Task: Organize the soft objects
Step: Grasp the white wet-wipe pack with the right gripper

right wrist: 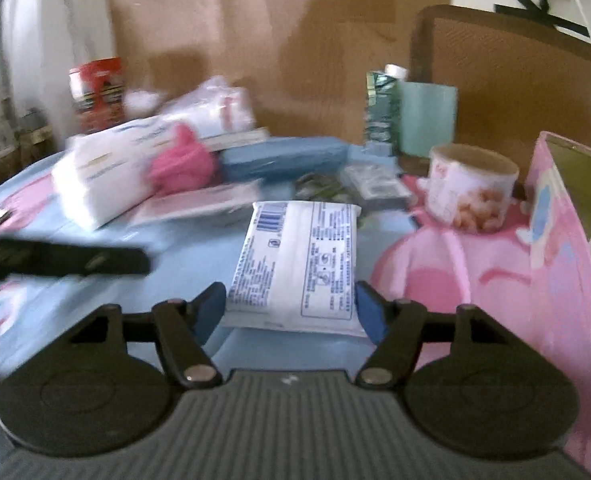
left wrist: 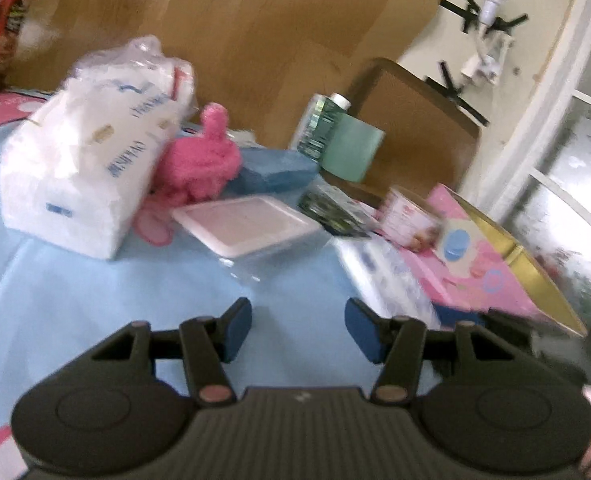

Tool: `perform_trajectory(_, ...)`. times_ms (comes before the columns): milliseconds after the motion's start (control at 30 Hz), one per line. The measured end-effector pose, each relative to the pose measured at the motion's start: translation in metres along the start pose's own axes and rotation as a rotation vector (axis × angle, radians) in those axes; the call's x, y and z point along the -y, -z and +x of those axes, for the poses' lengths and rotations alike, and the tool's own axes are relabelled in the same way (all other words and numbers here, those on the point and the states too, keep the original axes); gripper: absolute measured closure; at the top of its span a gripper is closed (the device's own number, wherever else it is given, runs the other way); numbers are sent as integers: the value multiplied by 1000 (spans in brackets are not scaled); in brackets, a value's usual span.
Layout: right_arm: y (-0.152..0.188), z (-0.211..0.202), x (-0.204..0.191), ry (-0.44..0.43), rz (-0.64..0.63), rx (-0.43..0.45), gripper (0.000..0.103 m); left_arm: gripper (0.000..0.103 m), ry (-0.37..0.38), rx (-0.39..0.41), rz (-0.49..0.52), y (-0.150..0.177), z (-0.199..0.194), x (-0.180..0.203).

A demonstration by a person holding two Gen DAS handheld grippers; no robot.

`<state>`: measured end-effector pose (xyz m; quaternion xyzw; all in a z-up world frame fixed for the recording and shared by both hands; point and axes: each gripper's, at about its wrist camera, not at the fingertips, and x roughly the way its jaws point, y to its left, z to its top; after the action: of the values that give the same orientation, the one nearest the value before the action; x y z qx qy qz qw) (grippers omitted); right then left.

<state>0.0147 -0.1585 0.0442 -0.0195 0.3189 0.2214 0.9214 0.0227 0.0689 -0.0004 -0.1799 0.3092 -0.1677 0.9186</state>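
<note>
My right gripper (right wrist: 290, 308) is shut on a white wet-wipes pack (right wrist: 295, 264), its two blue pads pressed on the pack's near end, above the blue cloth. My left gripper (left wrist: 298, 330) is open and empty over the blue tablecloth (left wrist: 95, 300). Ahead of it lie a big white tissue pack (left wrist: 83, 168), a pink fluffy cloth (left wrist: 203, 160) and a blue soft pack (left wrist: 275, 170). The same white tissue pack (right wrist: 103, 172), pink cloth (right wrist: 179, 164) and blue pack (right wrist: 283, 156) show at the back left of the right wrist view.
A clear lidded box (left wrist: 251, 232), a green bottle (left wrist: 319, 128), a teal roll (left wrist: 351, 148), a printed round tin (right wrist: 471, 188) and a pink open box (right wrist: 567, 240) crowd the table. Cardboard stands behind. The left gripper's dark arm (right wrist: 55, 262) crosses the left side.
</note>
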Motion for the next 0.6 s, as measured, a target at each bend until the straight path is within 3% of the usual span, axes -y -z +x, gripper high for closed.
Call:
perform_trajectory(200, 36, -33, -23, -63, -37, 15, 31, 50, 133, -136, 83, 8, 11, 36)
perform_trajectory(300, 39, -35, -21, -82, 6, 35, 31, 51, 116, -165, 139, 13, 18, 55)
perform_trajectory(367, 39, -35, -19, -84, 18, 48, 31, 57, 97, -171, 143, 13, 21, 62)
perform_trajectory(600, 39, -50, -3, -49, 62, 125, 31, 61, 119, -160, 189, 3, 27, 92)
